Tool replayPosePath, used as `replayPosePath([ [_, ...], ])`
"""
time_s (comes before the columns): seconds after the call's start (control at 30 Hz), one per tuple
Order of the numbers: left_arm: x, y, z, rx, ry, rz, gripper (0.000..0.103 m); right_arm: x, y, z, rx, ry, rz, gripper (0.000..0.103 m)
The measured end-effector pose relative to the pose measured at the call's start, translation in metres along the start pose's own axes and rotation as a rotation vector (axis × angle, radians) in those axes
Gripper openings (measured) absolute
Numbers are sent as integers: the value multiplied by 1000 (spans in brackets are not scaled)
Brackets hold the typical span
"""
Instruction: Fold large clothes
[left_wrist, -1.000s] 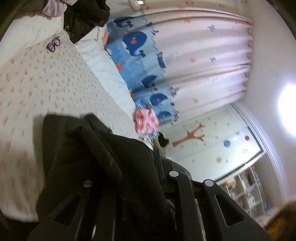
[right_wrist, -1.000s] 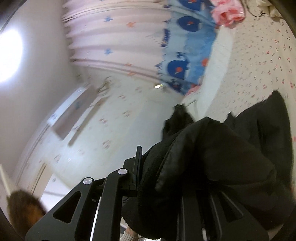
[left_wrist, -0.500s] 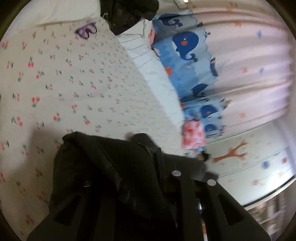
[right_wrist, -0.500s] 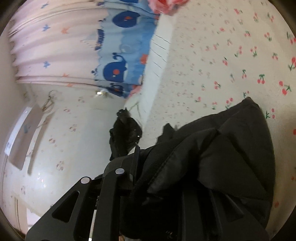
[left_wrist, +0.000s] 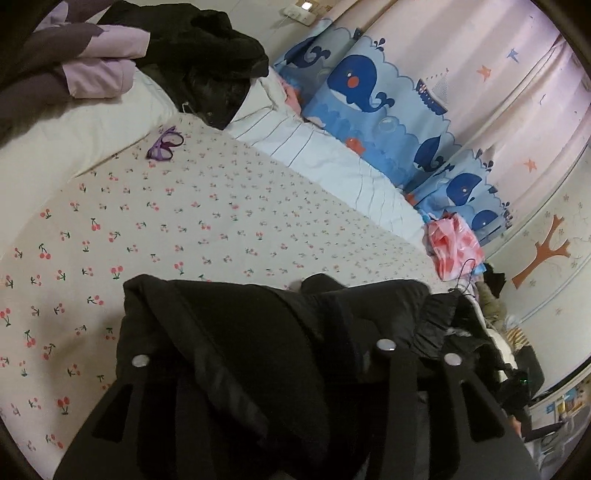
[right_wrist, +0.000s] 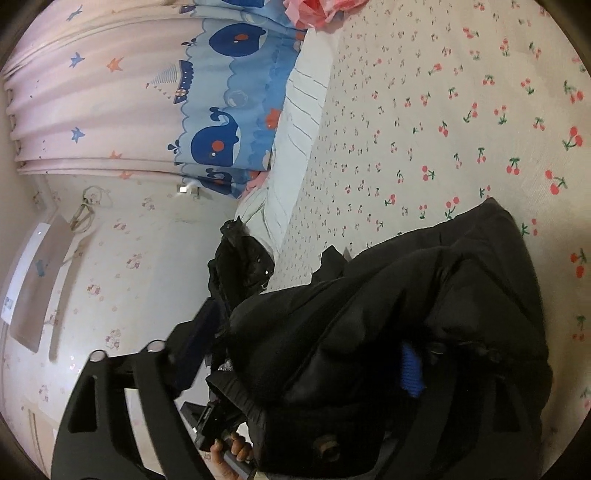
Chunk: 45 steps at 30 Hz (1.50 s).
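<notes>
On the cherry-print bed (left_wrist: 192, 221) lies the black coat (left_wrist: 258, 332) — both the left gripper (left_wrist: 258, 369) and right gripper (right_wrist: 295, 369) have just opened their fingers, letting it go, so this fold looks done.

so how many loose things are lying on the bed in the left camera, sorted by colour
black: 2, the jacket in front of the left gripper and the coat at the far end
purple: 2, the padded jacket and the small glasses
pink: 1, the bag
total: 5
</notes>
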<state>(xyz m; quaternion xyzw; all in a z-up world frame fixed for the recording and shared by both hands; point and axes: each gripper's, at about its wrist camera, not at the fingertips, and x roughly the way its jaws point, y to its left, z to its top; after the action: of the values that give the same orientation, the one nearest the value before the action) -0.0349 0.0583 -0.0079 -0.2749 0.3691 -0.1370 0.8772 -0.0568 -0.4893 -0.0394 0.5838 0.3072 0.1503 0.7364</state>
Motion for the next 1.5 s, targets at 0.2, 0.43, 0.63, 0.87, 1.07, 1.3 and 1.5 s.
replayPosePath([
  [0.2,-26,49,21,-423,-25,-270,81,-24,15,-3,8,-46,30,96],
  [0.43,-77,-26,12,2,-243,-91,94,-44,60,-19,-213,-92,-113,96],
  [0.63,-28,-116,-14,388,-165,-78,94,16,117,-57,-561,32,-354,96],
  [0.87,72,-145,-13,556,-49,91,94,125,118,-68,-844,45,-678,96],
  [1.07,122,-70,-33,326,86,62,94,152,35,-58,-714,86,-732,96],
  [1.3,98,-105,-25,496,-34,140,94,151,81,-63,-809,19,-756,96],
  [1.5,136,-74,0,433,19,213,96,226,60,-75,-924,172,-880,96],
])
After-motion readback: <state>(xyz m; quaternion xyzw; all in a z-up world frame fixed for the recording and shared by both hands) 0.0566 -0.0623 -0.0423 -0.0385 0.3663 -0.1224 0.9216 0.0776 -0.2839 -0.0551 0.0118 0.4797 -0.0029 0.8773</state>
